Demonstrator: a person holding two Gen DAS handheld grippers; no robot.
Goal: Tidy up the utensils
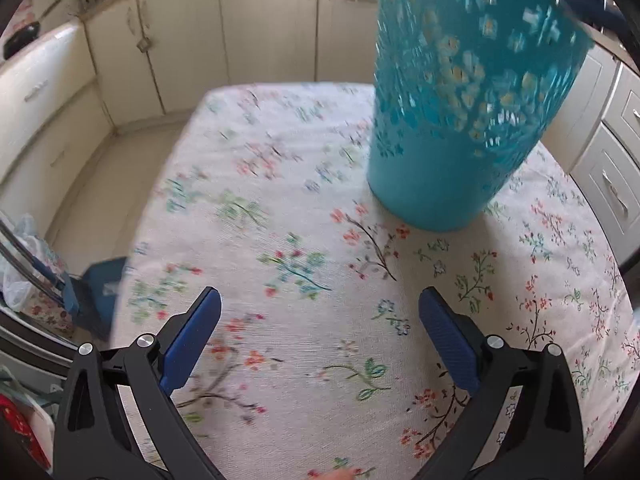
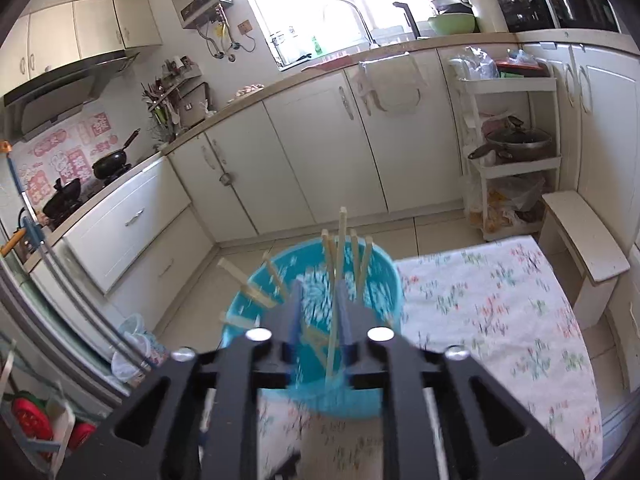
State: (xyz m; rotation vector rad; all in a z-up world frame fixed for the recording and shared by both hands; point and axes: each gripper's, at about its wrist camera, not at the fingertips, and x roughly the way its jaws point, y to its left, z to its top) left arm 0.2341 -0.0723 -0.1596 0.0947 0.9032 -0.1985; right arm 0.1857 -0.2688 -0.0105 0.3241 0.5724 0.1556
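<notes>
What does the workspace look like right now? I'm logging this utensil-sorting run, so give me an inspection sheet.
Surface: table under a floral cloth.
Job's things: teal perforated holder upright on the cloth; wooden chopsticks stand in it, leaning apart.
Clutter: nothing seen on the cloth besides the holder.
Grippers: left gripper wide open over bare cloth, holding nothing; right gripper above the holder's mouth, jaws parted, one chopstick between them, contact blurred.
Cables: nothing seen.
Surroundings: cream kitchen cabinets, stove with pans, white shelf trolley, stool.
</notes>
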